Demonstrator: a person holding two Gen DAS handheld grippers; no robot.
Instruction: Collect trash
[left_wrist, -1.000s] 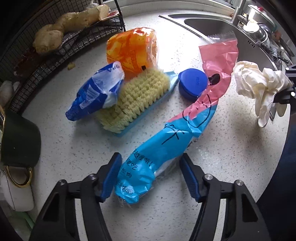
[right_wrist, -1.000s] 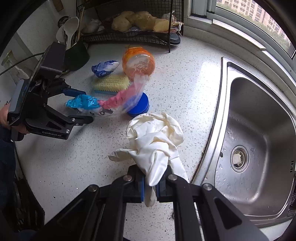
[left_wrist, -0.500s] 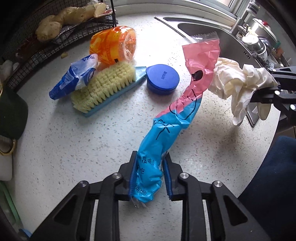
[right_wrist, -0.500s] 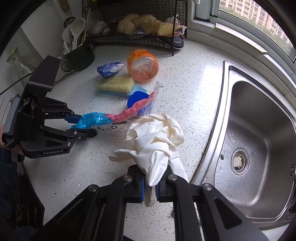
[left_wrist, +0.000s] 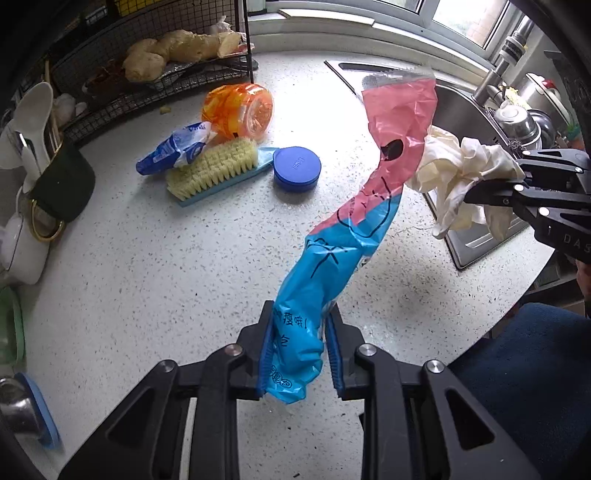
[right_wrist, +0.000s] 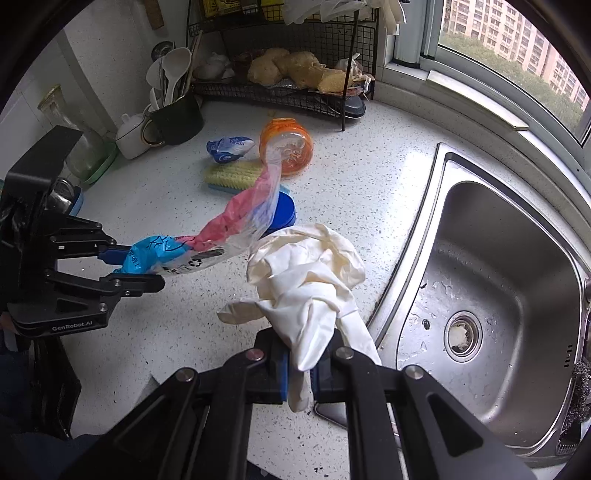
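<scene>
Two grippers, each clamped on one piece of trash: the left gripper (left_wrist: 299, 354) has its jaws pressed onto the blue end of a pink-and-blue plastic bag (left_wrist: 354, 221), which is lifted clear of the speckled tabletop (left_wrist: 147, 277); the right gripper (right_wrist: 297, 369) is closed tight on a crumpled cream rubber glove (right_wrist: 306, 284), held up beside the sink (right_wrist: 498, 277); left lying on the tabletop in one cluster are four things — one blue-and-white wrapper (left_wrist: 173, 151), one orange jar (left_wrist: 238, 110) on its side, one scrubbing brush (left_wrist: 214, 170), one blue round lid (left_wrist: 297, 168).
</scene>
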